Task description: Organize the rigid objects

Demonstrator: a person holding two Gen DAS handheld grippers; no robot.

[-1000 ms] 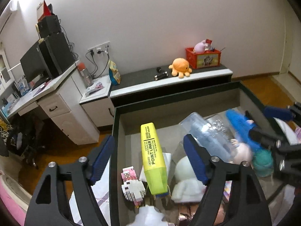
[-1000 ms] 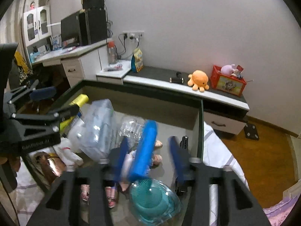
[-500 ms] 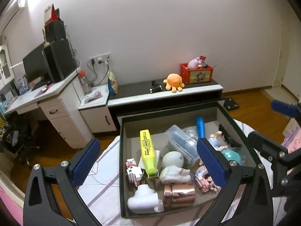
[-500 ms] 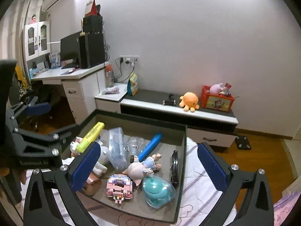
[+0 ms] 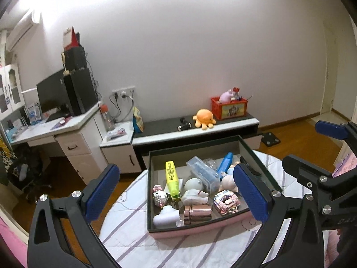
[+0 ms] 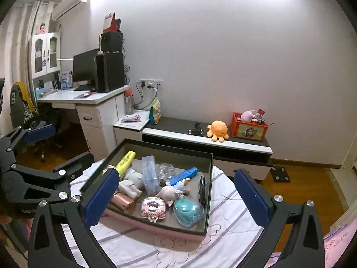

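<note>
A dark-rimmed box (image 5: 148, 189) (image 6: 167, 147) with a pink base holds a yellow highlighter (image 5: 171, 178) (image 6: 125, 160), a blue highlighter (image 5: 225, 165) (image 6: 183, 175), a clear case (image 5: 202, 174), a white figurine (image 5: 194, 189), a rose-gold cylinder (image 5: 197, 214), block figures and a teal capsule (image 6: 187, 210). My left gripper (image 5: 176, 193) (image 6: 55, 149) hangs open above and in front of the box, holding nothing. Beside it my right gripper (image 6: 176, 197) (image 5: 321, 154) is open wide and equally empty.
The box rests on a round surface under a white cloth with purple stripes (image 5: 133, 234). Behind it runs a low cabinet with an orange octopus plush (image 5: 204, 117) and a red crate (image 5: 228, 108). A white desk with a monitor (image 5: 55, 98) stands left, over wooden floor.
Both grippers have drawn back and up from the box and their jaws have spread wider. The yellow and blue highlighters that stood between the jaws now lie in the box.
</note>
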